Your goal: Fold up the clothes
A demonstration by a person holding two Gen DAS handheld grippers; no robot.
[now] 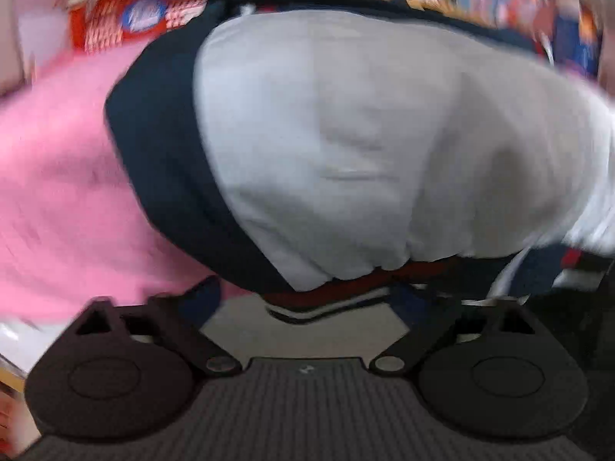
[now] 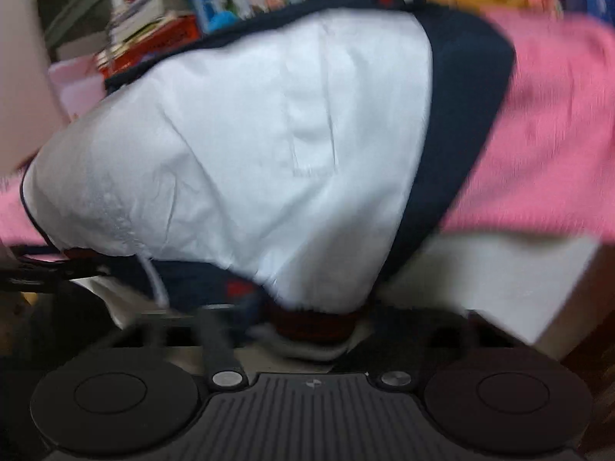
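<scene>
My left tool (image 1: 303, 303) was half-closed around the red-and-white striped hem (image 1: 326, 299) of the white, navy-trimmed fabric garment (image 1: 346, 134); couldn't tell whether its pads were biting. Same for my right tool (image 2: 307, 326), narrower, at that hem. The garment lay on the pink fuzzy blanket (image 1: 57, 192). Risks: one side gripping a single layer, or snagging blanket, so the fold would skew.
</scene>
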